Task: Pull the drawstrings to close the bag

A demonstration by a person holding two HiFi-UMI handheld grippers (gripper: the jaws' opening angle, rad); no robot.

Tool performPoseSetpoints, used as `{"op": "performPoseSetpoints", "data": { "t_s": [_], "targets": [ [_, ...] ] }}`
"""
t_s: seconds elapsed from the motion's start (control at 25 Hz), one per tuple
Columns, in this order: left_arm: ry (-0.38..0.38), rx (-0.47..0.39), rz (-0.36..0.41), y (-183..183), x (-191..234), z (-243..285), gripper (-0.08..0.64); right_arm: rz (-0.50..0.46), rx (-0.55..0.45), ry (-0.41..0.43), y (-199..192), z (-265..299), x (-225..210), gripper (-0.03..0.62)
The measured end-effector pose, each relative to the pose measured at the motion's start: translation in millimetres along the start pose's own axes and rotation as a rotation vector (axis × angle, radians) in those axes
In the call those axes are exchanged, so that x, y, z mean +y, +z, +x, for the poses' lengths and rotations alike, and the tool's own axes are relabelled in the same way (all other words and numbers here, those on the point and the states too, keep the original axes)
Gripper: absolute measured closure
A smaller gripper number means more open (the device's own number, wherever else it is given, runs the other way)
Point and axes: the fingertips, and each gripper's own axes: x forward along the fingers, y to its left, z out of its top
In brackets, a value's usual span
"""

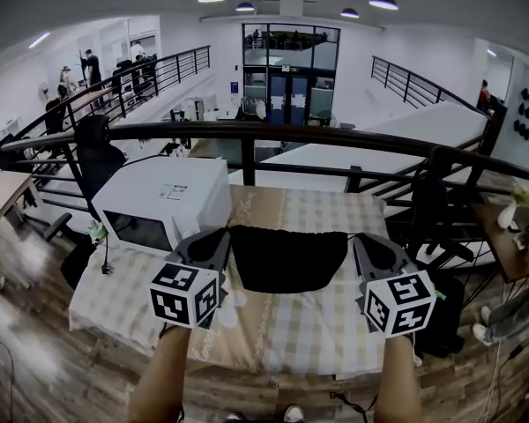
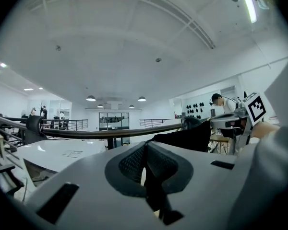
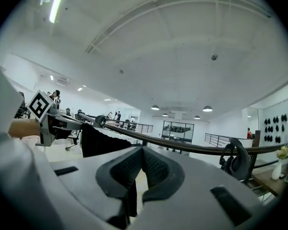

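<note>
The black drawstring bag (image 1: 286, 258) hangs clear above the checked tablecloth (image 1: 273, 324), stretched flat between both grippers. The left gripper (image 1: 219, 241) sits at the bag's 9 o'clock and the right gripper (image 1: 363, 243) at its 3 o'clock. Each has its jaws pressed together on what looks like a black drawstring (image 2: 156, 195). Gripping opposite sides lets an outward pull cinch the mouth, which seems not yet gathered
</note>
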Motion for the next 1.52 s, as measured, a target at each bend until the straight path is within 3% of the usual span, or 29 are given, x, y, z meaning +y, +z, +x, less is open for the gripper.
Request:
{"op": "performPoseSetpoints", "data": {
  "t_s": [0.68,1.52],
  "targets": [
    [0.138,-0.014,-0.03,-8,30,-10,0.534,0.007,0.002,-0.129,-14,-5,-21,0.572],
    [0.198,-0.003,-0.023,-12,50,-17,0.534,0.054,0.015,-0.243,-25,-14,-51,0.573]
  ]
}}
